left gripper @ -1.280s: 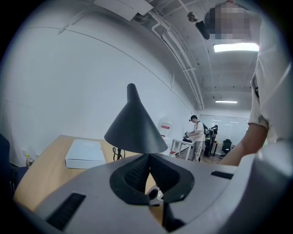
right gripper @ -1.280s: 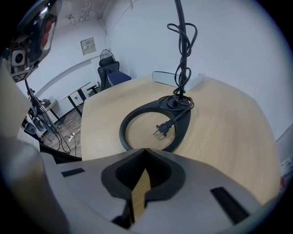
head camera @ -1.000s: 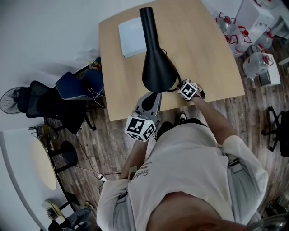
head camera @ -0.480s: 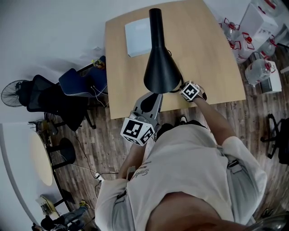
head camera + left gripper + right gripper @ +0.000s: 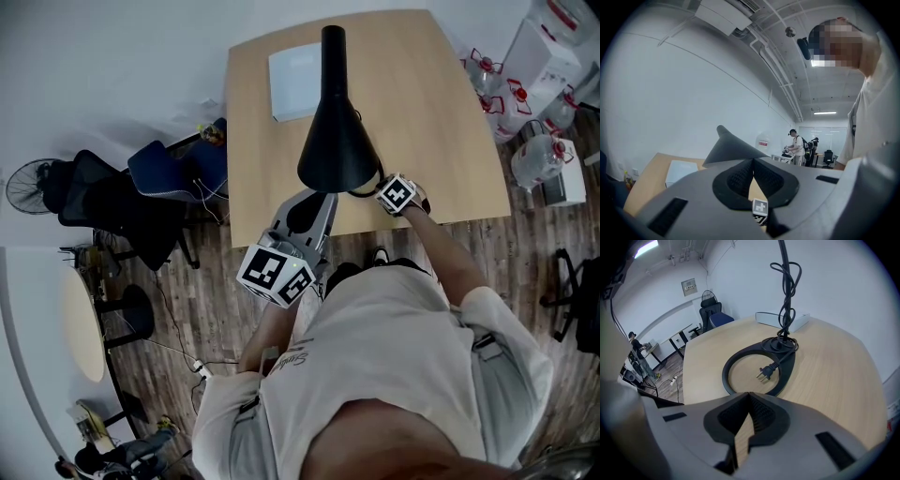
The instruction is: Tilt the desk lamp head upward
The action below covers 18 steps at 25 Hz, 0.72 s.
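1. The black desk lamp head (image 5: 336, 150) hangs at centre frame in the head view, above the wooden table (image 5: 441, 122).
2. The ring-shaped lamp base (image 5: 789, 371) rests on the table, with the plug (image 5: 765, 372) lying at its inner edge.
3. The left gripper (image 5: 314, 199), just below the lamp head, has its jaws closed and empty. The right gripper (image 5: 382, 187), at lower right, is the same.

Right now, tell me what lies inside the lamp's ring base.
The cord's plug lies on bare table within the ring base; the right gripper hides its near edge.
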Each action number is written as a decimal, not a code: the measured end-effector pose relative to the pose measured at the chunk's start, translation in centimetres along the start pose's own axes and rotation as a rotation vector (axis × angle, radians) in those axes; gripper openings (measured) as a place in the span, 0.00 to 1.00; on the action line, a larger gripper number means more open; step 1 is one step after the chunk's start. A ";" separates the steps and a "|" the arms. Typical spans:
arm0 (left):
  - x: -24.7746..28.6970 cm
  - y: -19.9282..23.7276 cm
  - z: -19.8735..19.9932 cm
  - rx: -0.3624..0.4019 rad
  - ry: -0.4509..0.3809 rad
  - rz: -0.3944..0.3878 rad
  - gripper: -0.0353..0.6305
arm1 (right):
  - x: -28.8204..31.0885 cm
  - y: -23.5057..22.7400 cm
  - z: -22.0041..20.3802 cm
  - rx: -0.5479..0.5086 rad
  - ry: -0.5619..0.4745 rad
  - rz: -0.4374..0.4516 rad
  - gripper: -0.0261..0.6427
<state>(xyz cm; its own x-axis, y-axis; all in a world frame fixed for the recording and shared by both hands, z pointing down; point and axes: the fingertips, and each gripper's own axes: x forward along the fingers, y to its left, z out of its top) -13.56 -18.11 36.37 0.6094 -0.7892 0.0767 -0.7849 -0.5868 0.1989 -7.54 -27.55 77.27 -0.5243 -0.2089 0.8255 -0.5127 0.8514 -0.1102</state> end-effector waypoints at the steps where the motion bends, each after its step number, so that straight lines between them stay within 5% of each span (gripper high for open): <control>1: 0.0 0.0 0.4 -0.005 -0.001 0.001 0.08 | 0.0 0.0 0.1 -0.003 -0.002 0.002 0.03; 18: -0.2 -0.7 6.1 0.024 -0.078 0.006 0.08 | -0.1 0.2 0.4 -0.019 0.008 -0.007 0.03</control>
<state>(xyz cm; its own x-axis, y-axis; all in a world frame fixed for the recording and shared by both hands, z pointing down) -13.81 -18.63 30.28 0.5950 -0.8038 0.0011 -0.7915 -0.5857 0.1747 -7.87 -27.53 76.92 -0.5149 -0.2111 0.8308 -0.5032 0.8591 -0.0935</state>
